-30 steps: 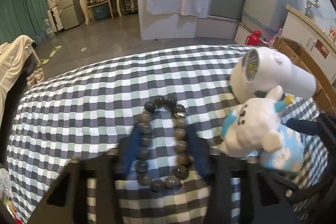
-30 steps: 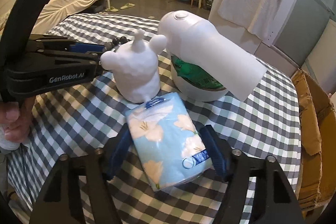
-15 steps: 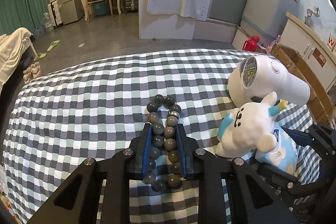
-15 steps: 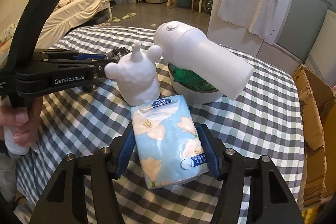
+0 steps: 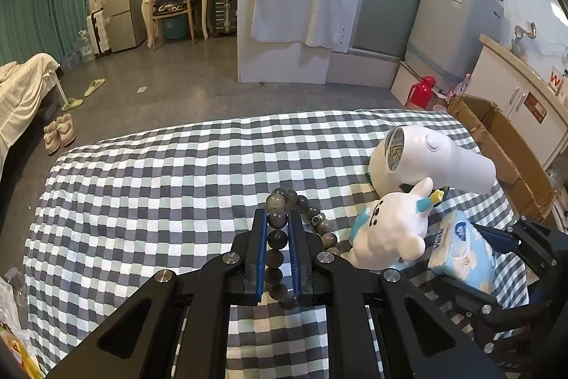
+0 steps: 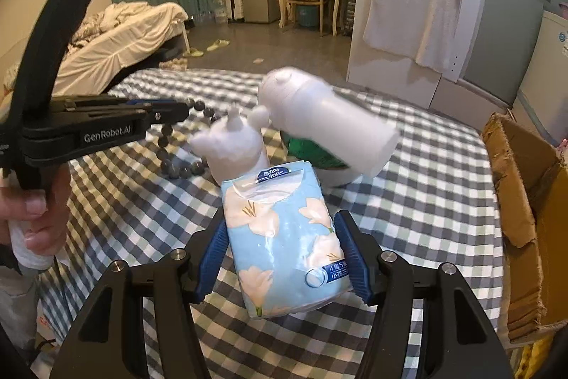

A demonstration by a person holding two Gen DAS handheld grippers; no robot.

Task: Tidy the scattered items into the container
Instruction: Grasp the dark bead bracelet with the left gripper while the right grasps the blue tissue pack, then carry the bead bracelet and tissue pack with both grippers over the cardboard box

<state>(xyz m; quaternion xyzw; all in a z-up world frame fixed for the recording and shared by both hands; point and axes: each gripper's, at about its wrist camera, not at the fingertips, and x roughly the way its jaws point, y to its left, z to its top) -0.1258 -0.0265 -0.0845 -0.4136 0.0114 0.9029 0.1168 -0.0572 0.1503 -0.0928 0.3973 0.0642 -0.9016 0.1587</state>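
I have a load in each hand, and the step now is to get both up and clear of the checked cloth on the bench (image 5: pixel 149 201) and across to the white bowl (image 6: pixel 330 174) that I take for the container.

My left hand-held gripper (image 5: pixel 278 251) is closing, and its blue pads already press on one strand of the grey bead bracelet (image 5: pixel 277 219). The beads run in a line between the pads, from near the hinge out past the tips. The rest of the loop hangs free to the right, drooping toward the cloth beside the white plush toy (image 5: pixel 387 229). I should lift it high enough that the slack loop clears the toy, and move slowly so that it does not swing or slip through the pads.

My right hand-held gripper (image 6: pixel 284 254) stands about half open, its ribbed blue fingers clamped on the two long sides of the blue floral tissue pack (image 6: pixel 284 237). The pack sticks out forward past the tips, its far end close to the toy. It is soft, so I should keep the squeeze steady and not crush it.

The bowl sits beyond the toy, under the white hair dryer (image 6: pixel 326 123) resting across it, with something green inside. That leaves a narrow way in, so I should come from the open side.
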